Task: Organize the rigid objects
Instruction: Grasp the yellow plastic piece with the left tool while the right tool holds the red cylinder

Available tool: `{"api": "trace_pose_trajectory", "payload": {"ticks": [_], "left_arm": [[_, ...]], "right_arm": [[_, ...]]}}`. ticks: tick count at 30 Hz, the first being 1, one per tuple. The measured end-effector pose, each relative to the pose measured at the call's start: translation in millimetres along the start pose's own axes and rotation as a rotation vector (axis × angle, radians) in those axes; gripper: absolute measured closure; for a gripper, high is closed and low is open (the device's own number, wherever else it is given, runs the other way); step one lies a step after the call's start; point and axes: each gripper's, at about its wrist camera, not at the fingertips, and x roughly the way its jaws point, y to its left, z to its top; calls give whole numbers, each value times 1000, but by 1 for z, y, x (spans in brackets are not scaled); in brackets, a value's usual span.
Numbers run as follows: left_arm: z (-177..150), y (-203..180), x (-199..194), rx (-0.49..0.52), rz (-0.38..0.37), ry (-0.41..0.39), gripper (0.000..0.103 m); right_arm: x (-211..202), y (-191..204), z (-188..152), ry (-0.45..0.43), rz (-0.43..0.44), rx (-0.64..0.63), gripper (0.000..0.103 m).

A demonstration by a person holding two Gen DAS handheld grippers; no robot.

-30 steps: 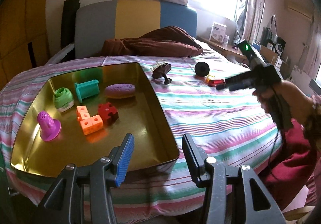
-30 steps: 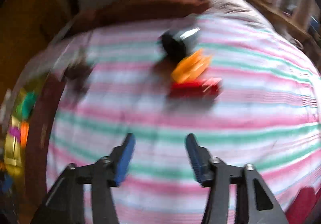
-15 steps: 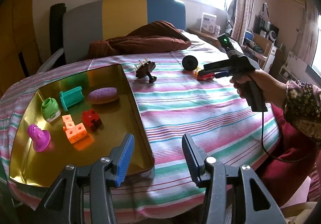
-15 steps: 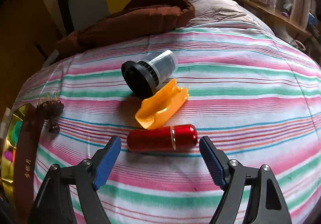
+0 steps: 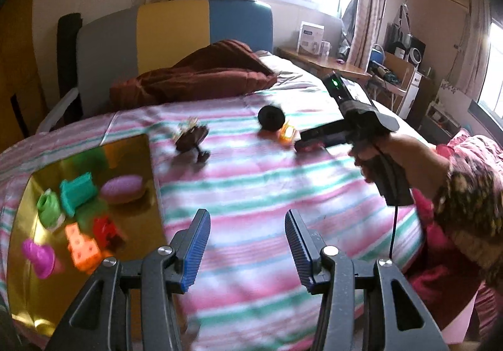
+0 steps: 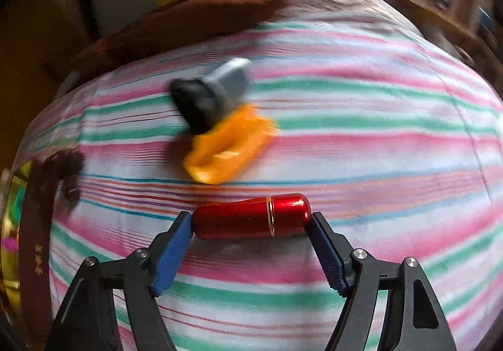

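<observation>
My right gripper (image 6: 251, 225) is shut on a shiny red capsule-shaped tube (image 6: 251, 216), pads at its two ends, on the striped cloth. Just beyond lie an orange plastic piece (image 6: 229, 151) and a black and grey cup-shaped part (image 6: 210, 93). A dark brown claw clip (image 6: 64, 170) lies to the left. In the left wrist view my left gripper (image 5: 248, 244) is open and empty above the cloth, beside the gold tray (image 5: 135, 159). The right gripper (image 5: 309, 138) shows there at the red tube, near the claw clip (image 5: 191, 140).
The gold tray holds a purple oval (image 5: 122, 189), a teal block (image 5: 77, 193), a green piece (image 5: 48, 209), orange cubes (image 5: 82, 245), a red block (image 5: 107, 230) and a magenta cone (image 5: 37, 256). A brown cushion (image 5: 195, 77) lies behind.
My right gripper moved forward and closed its fingers onto the ends of the red tube. My left gripper swung right, so the tray now sits further left.
</observation>
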Motion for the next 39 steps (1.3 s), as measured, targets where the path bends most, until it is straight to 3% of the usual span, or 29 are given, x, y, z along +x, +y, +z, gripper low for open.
{"api": "trace_pose_trajectory", "payload": {"ticks": [6, 13, 18, 24, 29, 31, 35, 39], "left_arm": [[38, -23, 45, -1, -49, 35, 53], [80, -57, 135, 17, -81, 113, 53], [95, -68, 206, 39, -49, 193, 53], [104, -69, 260, 49, -35, 235, 53], [109, -73, 271, 74, -90, 184, 54], [104, -81, 273, 135, -88, 170, 69], [99, -85, 272, 162, -93, 153, 76], [89, -82, 258, 164, -104, 140, 77]], "right_arm": [[-7, -45, 2, 12, -50, 144, 28], [-8, -64, 6, 25, -63, 199, 28], [-7, -69, 9, 34, -71, 203, 28], [-7, -76, 9, 32, -67, 227, 27], [-5, -81, 13, 32, -87, 208, 27], [-4, -81, 13, 31, -87, 208, 27], [-4, -82, 14, 27, -93, 201, 28], [-4, -82, 13, 24, -90, 201, 28]]}}
